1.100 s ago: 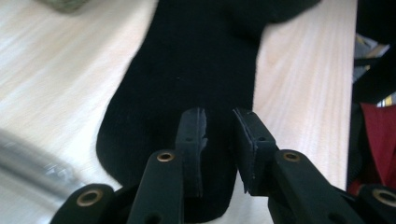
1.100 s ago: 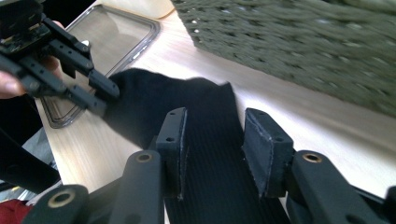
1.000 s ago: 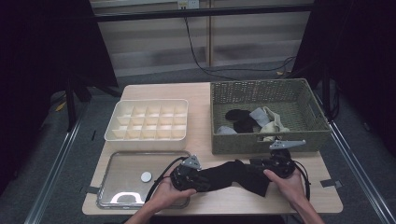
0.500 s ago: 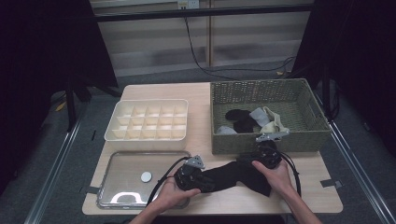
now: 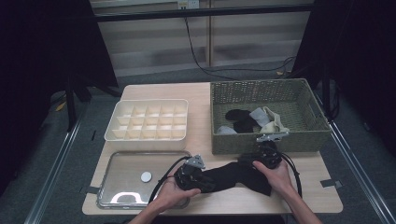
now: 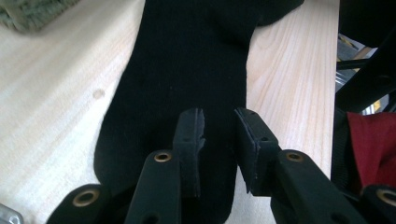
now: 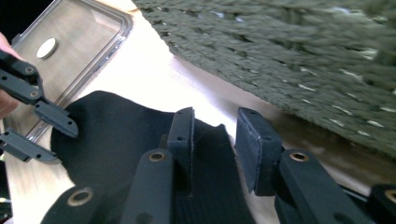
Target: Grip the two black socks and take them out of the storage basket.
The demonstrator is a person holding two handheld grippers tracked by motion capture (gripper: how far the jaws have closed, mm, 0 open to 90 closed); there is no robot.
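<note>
the black sock [image 5: 233, 175] lies flat on the wooden table [image 5: 327, 196], stretched along the near edge between the two hands, at about 6 o'clock from the table's middle. in the left gripper view it runs away from the jaws as a long dark band [image 6: 187, 79] on pale wood.

the left gripper [image 5: 198, 179] sits at the sock's 9 o'clock end. its jaws stand a little apart over the fabric; a gap shows between the pads [image 6: 189, 140], and i cannot tell whether they pinch the cloth beneath. the right gripper [image 5: 259, 162] sits at the sock's 2 o'clock end, close in front of the basket. its jaws have just been closing, with a raised fold of the sock [image 7: 205, 154] between them; the pads [image 7: 254, 140] are not yet together, and a press on the fabric is not clear. farther off in the right gripper view, the left gripper's jaws [image 7: 44, 128] rest at the sock's other end.

just beyond the sock, at 1 o'clock, stands the woven green basket [image 5: 308, 135] with dark and light socks [image 5: 254, 119] inside. at 9 o'clock from the sock is a metal tray [image 5: 116, 196] holding a small white disc [image 5: 146, 176]. at 11 o'clock, beyond the tray, sits the white divided box [image 5: 147, 137].
</note>
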